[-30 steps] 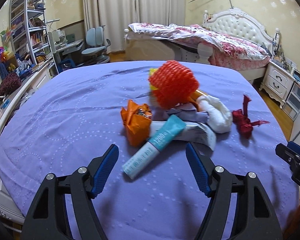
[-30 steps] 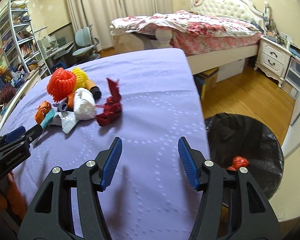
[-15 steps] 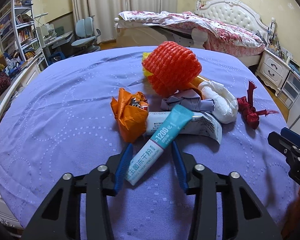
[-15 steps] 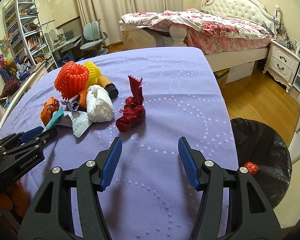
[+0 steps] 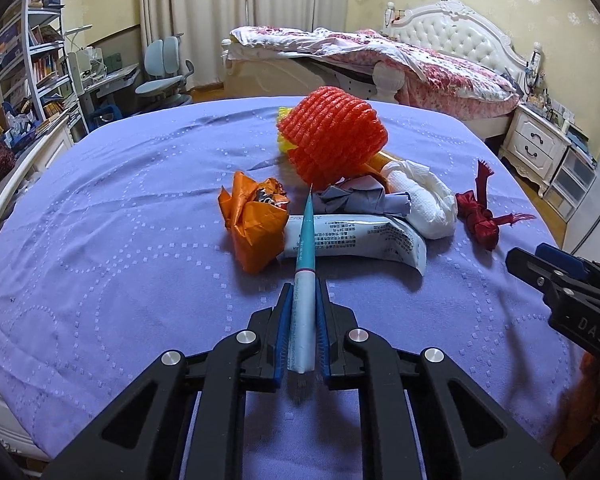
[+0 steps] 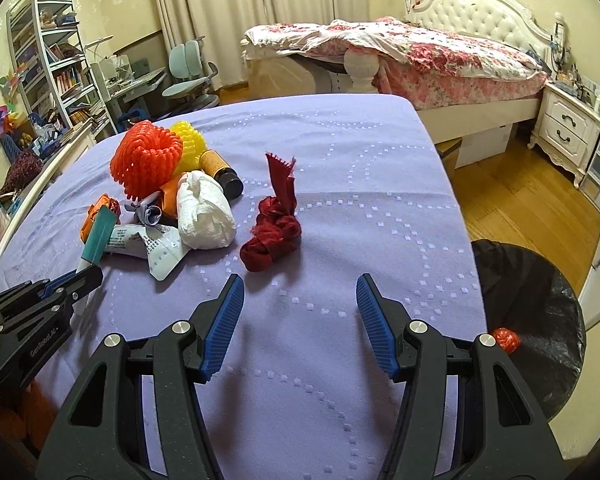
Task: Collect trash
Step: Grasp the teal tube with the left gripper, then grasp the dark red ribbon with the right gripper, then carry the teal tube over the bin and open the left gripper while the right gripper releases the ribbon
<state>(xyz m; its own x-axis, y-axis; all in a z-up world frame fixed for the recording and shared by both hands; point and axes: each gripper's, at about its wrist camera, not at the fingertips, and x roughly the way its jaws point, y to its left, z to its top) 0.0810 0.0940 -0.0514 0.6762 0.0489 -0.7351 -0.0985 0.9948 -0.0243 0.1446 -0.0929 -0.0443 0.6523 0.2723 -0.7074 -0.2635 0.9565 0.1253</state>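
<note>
A: The left gripper (image 5: 303, 312) has its jaws clamped on the cap end of the teal tube (image 5: 305, 264) — how should it come away cleanly?

B: Straight up first, I'd say. The crimped tail points to twelve o'clock over the white tube (image 5: 360, 238) and sits just beside the orange wrapper (image 5: 254, 220) at eleven; dragging it sideways could scatter the pile.

A: And further right?

B: The right gripper (image 6: 298, 320) has jaws standing apart with nothing between them. The dark red rag (image 6: 274, 232) lies on the purple-covered bench (image 6: 340, 160) at about eleven o'clock, near but clear of the pads. The black-lined bin (image 6: 540, 320) waits off the bench edge at three o'clock — that's the drop.
</note>
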